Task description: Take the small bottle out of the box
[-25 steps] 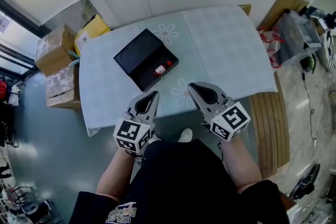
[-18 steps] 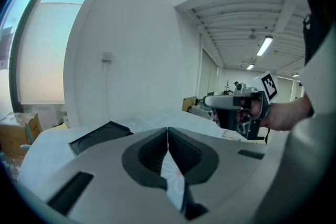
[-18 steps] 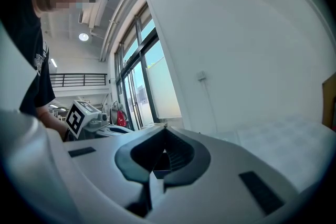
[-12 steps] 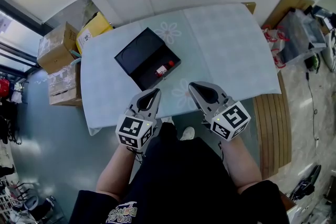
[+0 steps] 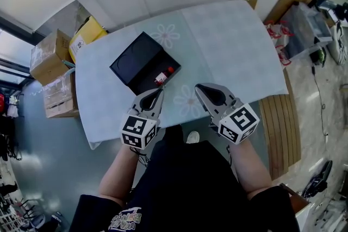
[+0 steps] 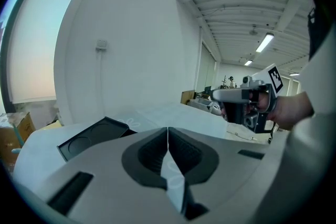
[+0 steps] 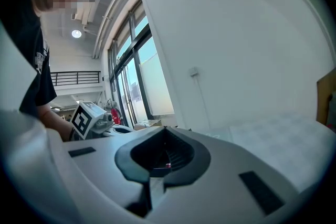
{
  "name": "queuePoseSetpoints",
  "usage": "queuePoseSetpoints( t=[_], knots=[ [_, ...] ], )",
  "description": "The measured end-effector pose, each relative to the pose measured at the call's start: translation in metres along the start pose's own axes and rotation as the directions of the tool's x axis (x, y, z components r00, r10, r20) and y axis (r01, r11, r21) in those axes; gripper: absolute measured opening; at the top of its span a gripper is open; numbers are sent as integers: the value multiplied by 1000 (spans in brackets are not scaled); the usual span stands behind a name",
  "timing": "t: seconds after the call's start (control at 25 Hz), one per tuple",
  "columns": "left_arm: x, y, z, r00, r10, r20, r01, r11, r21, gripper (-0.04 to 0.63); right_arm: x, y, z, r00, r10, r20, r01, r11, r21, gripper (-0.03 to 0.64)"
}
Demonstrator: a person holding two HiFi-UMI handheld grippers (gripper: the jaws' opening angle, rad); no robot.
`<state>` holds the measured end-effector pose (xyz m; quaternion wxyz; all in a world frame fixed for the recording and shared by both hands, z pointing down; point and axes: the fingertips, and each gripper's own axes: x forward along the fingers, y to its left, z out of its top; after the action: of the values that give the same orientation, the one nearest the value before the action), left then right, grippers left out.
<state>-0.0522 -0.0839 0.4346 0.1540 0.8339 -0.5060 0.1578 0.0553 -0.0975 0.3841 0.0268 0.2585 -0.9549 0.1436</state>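
The small bottle (image 5: 162,77) lies in the open black box (image 5: 133,57) on the desk (image 5: 228,46), probably light, hard and slippery; best pinched across its body. Left gripper (image 5: 156,94) and right gripper (image 5: 200,88): fingers pressed together, empty.

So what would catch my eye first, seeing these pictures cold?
Probably the two grey grippers with black-and-white marker cubes: the left gripper and the right gripper, both shut and empty, poised over the near edge of the pale flowered table. Just beyond the left one lies an open black box with a small red-capped bottle inside.
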Motion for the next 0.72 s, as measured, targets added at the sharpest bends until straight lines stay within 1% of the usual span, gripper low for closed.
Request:
queuePoseSetpoints(
  t=[0.24, 0.36, 0.72],
  knots=[
    [26, 21, -3, 998, -24, -53, 25, 999, 19, 29, 16, -16, 2, 999, -32, -2, 32, 999, 16, 21],
    [38, 32, -8, 995, -36, -93, 38, 999, 27, 31, 25, -22, -2, 999, -45, -8, 45, 998, 37, 21],
    [76, 54, -29, 973, -86, -214, 95, 995, 29, 31, 42, -45, -10, 995, -100, -22, 102, 991, 85, 21]
  ],
)
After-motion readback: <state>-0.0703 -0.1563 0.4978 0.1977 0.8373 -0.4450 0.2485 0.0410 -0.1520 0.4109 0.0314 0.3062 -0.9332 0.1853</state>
